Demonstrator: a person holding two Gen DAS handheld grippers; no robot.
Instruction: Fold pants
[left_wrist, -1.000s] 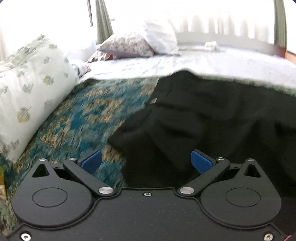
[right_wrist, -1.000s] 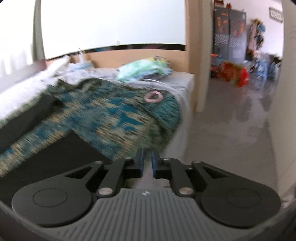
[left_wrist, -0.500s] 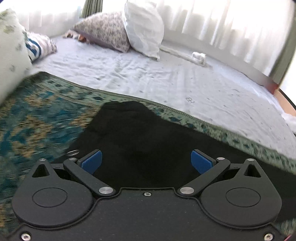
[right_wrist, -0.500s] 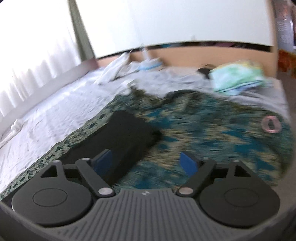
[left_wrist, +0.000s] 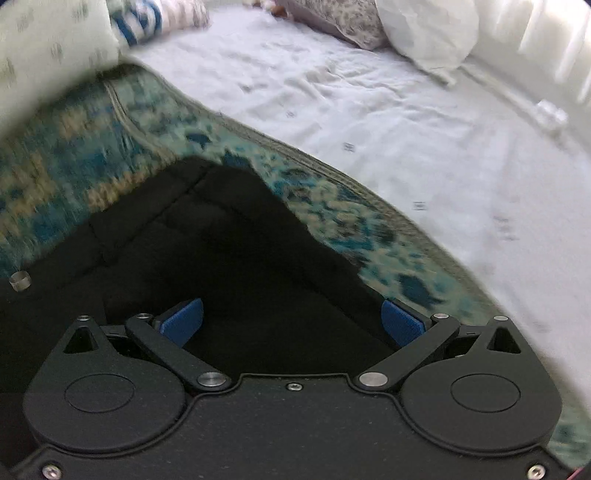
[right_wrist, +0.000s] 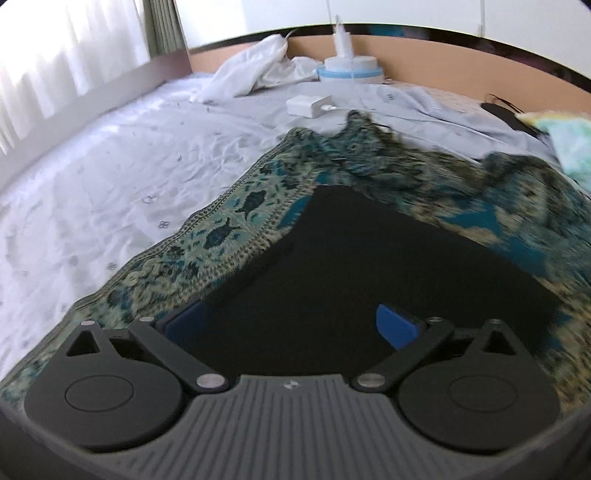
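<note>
Your left tongs (left_wrist: 291, 321) had bare white sheet (left_wrist: 406, 147) ahead; pillows (left_wrist: 421, 29) blocked only the far edge. Around your right tongs (right_wrist: 290, 325), the patterned blanket (right_wrist: 221, 236) lay flat, but a charger (right_wrist: 308, 104), white cloth (right_wrist: 255, 66) and blue-white device (right_wrist: 349, 70) crowded the headboard end.

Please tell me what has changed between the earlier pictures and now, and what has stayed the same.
The right gripper, shut and aimed past the bed a second ago, opened and swung over the black pants. The left gripper moved forward from one edge of the pants to over a corner near the white sheet. Neither took hold of anything. The left gripper stayed open; the pants stayed flat on the patterned blanket.
</note>
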